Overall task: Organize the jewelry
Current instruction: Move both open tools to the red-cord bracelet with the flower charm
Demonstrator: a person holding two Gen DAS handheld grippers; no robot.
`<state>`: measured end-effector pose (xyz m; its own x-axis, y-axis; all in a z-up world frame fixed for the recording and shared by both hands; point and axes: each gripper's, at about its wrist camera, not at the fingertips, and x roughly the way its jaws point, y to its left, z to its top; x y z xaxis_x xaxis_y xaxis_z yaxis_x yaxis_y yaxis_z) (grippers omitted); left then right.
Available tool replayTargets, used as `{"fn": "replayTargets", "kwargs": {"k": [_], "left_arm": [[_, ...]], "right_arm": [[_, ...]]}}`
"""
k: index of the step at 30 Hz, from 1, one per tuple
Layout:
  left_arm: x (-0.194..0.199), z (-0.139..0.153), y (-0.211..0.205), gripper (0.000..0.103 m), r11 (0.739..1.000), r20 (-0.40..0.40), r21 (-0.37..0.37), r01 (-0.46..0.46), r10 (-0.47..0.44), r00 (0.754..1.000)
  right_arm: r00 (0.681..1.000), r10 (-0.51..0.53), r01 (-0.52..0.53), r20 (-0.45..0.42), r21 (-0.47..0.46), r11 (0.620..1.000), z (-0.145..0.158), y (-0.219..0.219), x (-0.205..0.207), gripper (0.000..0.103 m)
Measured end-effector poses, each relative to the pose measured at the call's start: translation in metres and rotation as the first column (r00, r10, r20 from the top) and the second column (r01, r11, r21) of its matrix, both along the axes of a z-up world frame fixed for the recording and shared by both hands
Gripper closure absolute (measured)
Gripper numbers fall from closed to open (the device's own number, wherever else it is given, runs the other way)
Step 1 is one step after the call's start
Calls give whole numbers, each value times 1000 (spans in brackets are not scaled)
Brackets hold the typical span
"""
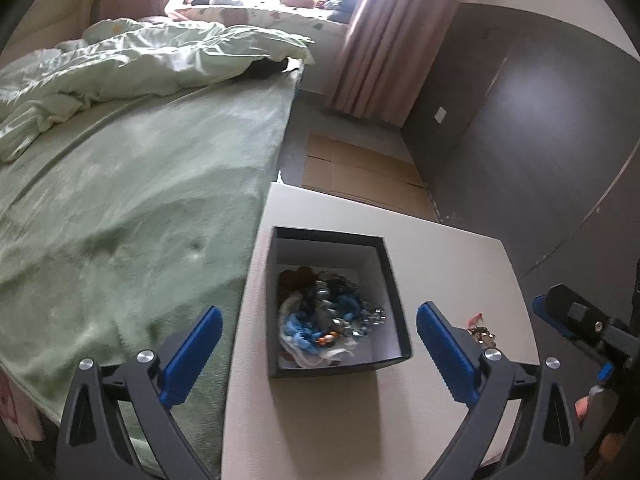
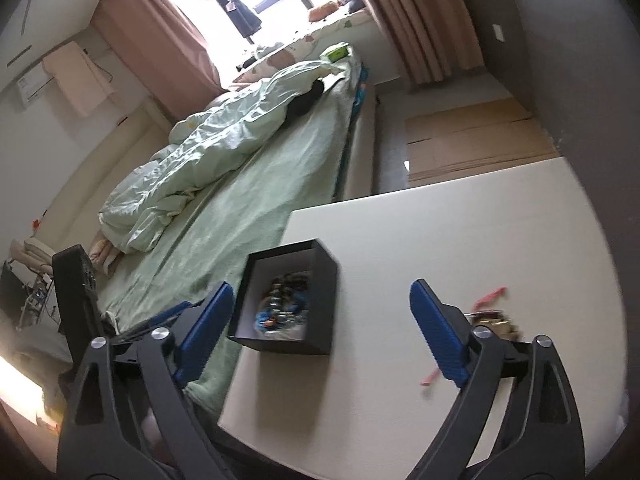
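A black open box (image 1: 394,292) with a white inside stands on the white table (image 1: 460,264). It holds a pile of jewelry (image 1: 328,312): blue, white and brown beads and cords. My left gripper (image 1: 320,354) is open and empty, above the box's near side. A small gold piece with a pink cord (image 1: 482,332) lies on the table right of the box, partly hidden by the finger. In the right wrist view the box (image 2: 320,300) and its jewelry (image 2: 284,304) are left of centre. My right gripper (image 2: 324,332) is open and empty above the table; the gold piece (image 2: 496,320) lies behind its right finger.
A bed with a green sheet (image 1: 132,208) and a crumpled quilt (image 1: 152,56) runs along the table's left edge. Flattened cardboard (image 1: 360,172) lies on the floor beyond the table. A dark wall (image 1: 520,128) stands at the right. The right gripper (image 1: 568,316) shows at the far right.
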<state>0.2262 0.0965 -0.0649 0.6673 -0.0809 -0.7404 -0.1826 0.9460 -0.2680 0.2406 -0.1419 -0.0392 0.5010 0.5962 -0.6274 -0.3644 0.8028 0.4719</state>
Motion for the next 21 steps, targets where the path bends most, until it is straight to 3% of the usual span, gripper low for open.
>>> {"fn": "replayTargets", "kwargs": {"k": [13,21], "left_arm": [[16,16,-71,10,983,8,35,183,-183,983],[32,4,-110,31,960,-48,19,279,-278,959]], "right_arm": [[993,-93,93,-66,8,996,-6,-80,8,7],[986,-132,132,-104,-7,991,-14,-116,7,7]]}}
